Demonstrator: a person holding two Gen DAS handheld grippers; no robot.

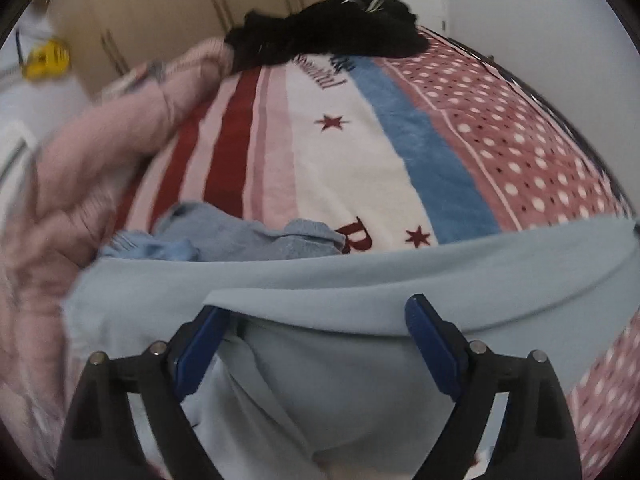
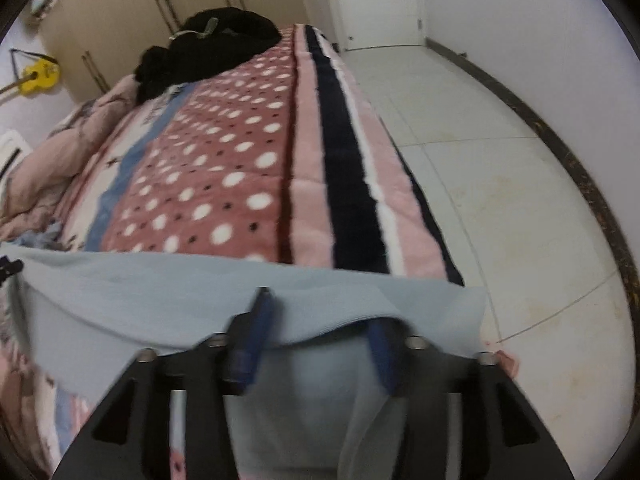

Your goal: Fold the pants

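Light blue pants [image 1: 360, 280] lie across the near end of the bed, with a folded layer on top. They also show in the right wrist view [image 2: 180, 284]. My left gripper [image 1: 316, 312] is open, its blue pads wide apart, with the fold's edge draped over the left pad. My right gripper [image 2: 320, 312] is open too; the fabric edge lies over both pads, and the right pad is partly hidden under the cloth. Neither gripper pinches the cloth.
The bed carries a striped and polka-dot blanket [image 1: 500, 140]. A black clothes pile [image 1: 332, 28] lies at the far end, a pink quilt [image 1: 100, 152] at the left, and another blue garment [image 1: 224, 236] beyond the pants. White tiled floor [image 2: 500, 184] lies to the right.
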